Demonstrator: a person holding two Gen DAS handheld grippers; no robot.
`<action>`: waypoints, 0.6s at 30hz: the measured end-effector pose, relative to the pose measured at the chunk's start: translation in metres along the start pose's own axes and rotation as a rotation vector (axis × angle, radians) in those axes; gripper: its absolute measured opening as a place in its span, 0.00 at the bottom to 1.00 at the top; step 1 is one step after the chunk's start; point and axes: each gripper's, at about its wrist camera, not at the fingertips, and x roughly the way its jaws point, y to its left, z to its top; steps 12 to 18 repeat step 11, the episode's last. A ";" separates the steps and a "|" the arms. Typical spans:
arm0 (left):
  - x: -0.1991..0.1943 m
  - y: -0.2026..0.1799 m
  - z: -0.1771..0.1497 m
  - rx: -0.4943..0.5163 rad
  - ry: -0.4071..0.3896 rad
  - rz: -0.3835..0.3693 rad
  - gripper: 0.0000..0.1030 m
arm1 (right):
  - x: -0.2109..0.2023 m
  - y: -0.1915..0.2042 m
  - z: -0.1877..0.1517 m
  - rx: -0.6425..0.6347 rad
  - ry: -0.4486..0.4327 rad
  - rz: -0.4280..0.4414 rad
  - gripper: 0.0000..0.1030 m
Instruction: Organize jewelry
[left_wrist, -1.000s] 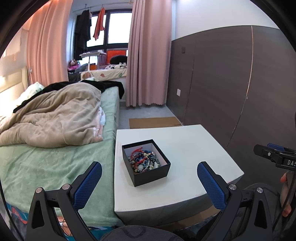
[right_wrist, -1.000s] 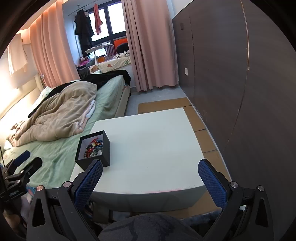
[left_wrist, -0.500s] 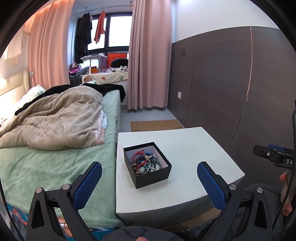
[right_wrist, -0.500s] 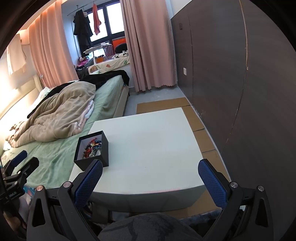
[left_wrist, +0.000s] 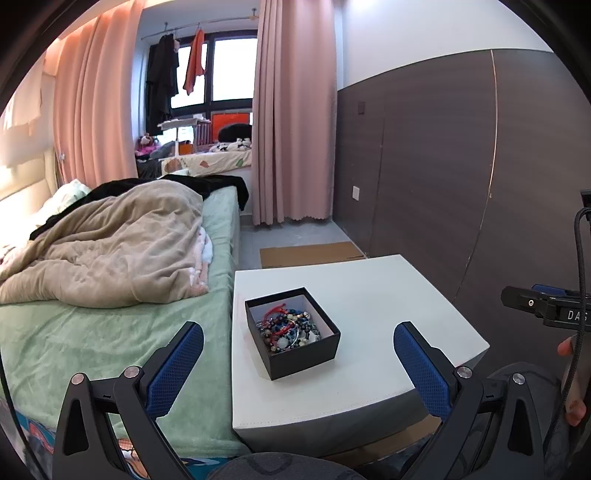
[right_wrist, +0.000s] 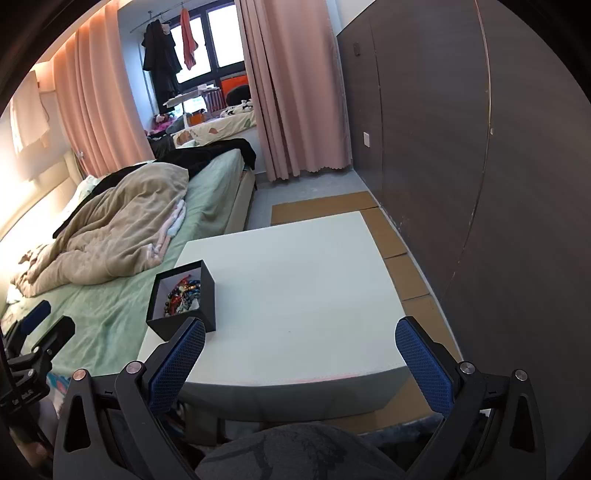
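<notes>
A bed (left_wrist: 92, 332) with a green sheet and a crumpled beige blanket (left_wrist: 110, 243) filled the left of the room, with pink curtains (left_wrist: 295, 122) hanging at the far window. Just right of the bed stood a low white table (left_wrist: 388, 295), and on its near left part sat an open black box (left_wrist: 295, 354) heaped with tangled bead bracelets and other jewelry (left_wrist: 288, 326). The left claw (left_wrist: 295, 360) hung in the air near the table's front edge, its blue-padded fingers (left_wrist: 173, 369) spread wide with nothing between them, the box framed in the gap beyond them. The right claw (right_wrist: 301, 360) was likewise wide open and empty, held over the near edge of the table with bare tabletop ahead of it and the box by its left finger (right_wrist: 177, 362). Brown cardboard sheets (right_wrist: 399, 240) lay on the floor along the table's right side, and a dark wood-panelled wall (right_wrist: 480, 166) closed off the right of the scene. Part of a hand (left_wrist: 572, 387) showed at the far right edge of the left claw's view.
</notes>
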 end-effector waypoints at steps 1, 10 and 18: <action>0.000 0.000 0.000 0.000 -0.001 -0.001 1.00 | 0.000 0.000 0.000 0.001 0.000 0.000 1.00; -0.001 0.002 0.000 0.000 0.002 0.006 1.00 | 0.002 0.001 -0.001 -0.007 0.002 -0.011 1.00; -0.001 0.002 0.000 0.000 0.003 0.005 1.00 | 0.002 0.002 -0.001 -0.008 0.004 -0.012 1.00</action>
